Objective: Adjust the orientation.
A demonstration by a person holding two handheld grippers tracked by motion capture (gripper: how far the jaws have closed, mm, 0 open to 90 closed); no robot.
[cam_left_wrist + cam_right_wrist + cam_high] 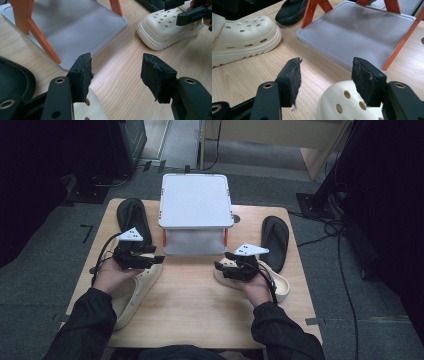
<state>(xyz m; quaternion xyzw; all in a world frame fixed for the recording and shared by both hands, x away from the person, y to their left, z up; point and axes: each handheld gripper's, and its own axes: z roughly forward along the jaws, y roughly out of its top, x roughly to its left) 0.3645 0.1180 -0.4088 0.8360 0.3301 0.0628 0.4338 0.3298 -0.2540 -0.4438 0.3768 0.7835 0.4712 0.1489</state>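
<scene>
Two cream perforated clogs lie on the wooden table [195,305], one at the left [134,292] and one at the right [278,283]. My left gripper [157,258] hovers over the left clog's toe [93,108], jaws open with nothing between them [116,77]. Above the right clog's toe [342,102] my right gripper [223,262] is held the same way, open and empty [325,80]. Both grippers point toward the table's middle. Each gripper view shows the other clog farther off: the right clog [162,32] and the left clog [242,40].
A white two-level rack [195,200] on orange legs [35,27] stands at the back middle; its lower shelf [362,32] lies just beyond both grippers. One black slipper [131,216] lies at the back left, another [276,239] at the back right. Cables run on the floor to the right.
</scene>
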